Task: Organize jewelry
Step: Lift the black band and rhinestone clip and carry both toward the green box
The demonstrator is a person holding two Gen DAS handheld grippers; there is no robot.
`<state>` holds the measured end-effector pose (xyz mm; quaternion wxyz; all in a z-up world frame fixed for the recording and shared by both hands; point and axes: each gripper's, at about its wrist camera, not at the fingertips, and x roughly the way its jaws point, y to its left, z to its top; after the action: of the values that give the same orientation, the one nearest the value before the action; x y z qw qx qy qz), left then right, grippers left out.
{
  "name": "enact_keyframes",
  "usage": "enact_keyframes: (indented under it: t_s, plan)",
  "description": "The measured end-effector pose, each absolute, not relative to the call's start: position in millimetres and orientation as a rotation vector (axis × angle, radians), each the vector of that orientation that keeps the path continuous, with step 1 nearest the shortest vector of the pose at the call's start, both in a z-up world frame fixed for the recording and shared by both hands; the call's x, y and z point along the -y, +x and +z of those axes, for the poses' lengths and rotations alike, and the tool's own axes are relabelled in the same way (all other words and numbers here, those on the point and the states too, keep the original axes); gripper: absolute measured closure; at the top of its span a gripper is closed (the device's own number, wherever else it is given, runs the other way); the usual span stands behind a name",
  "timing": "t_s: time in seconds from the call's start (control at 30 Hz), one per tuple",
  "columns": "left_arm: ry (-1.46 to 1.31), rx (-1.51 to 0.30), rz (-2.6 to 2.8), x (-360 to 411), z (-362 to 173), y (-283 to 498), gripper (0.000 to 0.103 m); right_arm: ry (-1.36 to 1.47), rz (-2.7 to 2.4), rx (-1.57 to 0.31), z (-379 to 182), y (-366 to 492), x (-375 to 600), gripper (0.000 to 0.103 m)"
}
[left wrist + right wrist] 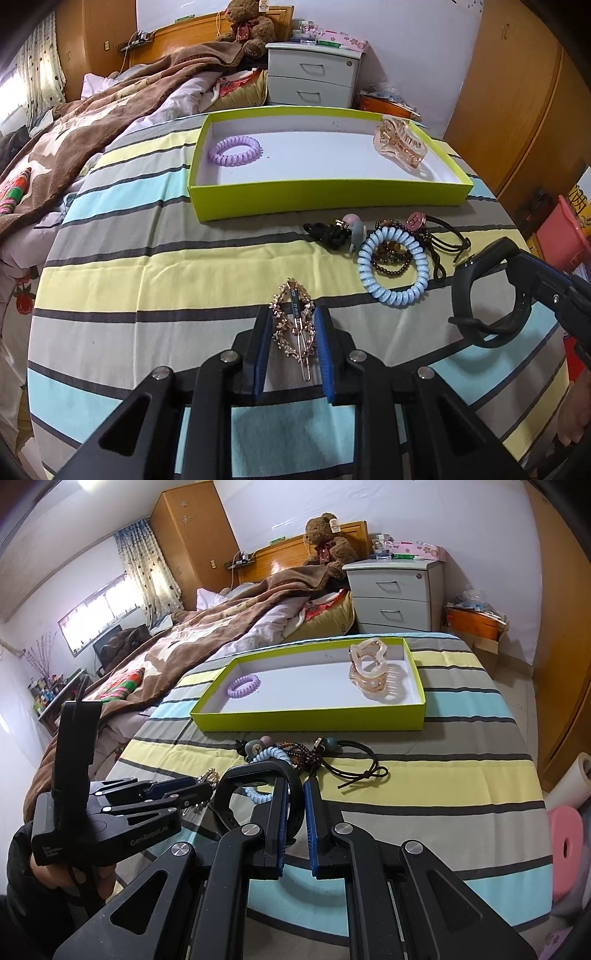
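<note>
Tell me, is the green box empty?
No. The green box holds a purple coil hair tie and a clear claw clip.

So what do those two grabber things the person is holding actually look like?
Both are matte black plastic. The left gripper and right gripper each have two flat jaws lined with blue ribbed pads, driven by angular link arms with triangular cut-outs and silver pivot pins. The left one's body carries pale lettering and an upright black post. The hand on it shows a dark sleeve.
</note>
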<state>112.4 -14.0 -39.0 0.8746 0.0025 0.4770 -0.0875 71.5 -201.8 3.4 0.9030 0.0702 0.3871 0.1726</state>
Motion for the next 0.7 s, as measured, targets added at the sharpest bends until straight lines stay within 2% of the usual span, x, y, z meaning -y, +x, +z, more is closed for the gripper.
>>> enact_keyframes:
  t_s: [0.13, 0.17, 0.2, 0.7]
  plan:
    - [0.0, -0.984, -0.191, 14.4, -35.0, 109.6, 0.079, 0.143, 0.355, -0.796, 5.3, 71.1, 201.5, 0.094]
    - [0.001, -0.978, -0.193, 13.9, -33.5, 109.0, 0.087, 0.144, 0.354, -0.794, 5.5, 70.9, 201.7, 0.094]
    - [0.001, -0.974, -0.195, 13.9, -31.6, 108.7, 0.099, 0.144, 0.354, -0.793, 5.8, 70.9, 201.9, 0.094]
    - [0.027, -0.987, -0.187, 13.9, -36.4, 111.9, 0.098, 0.15, 0.351, -0.79, 8.3, 72.4, 202.8, 0.094]
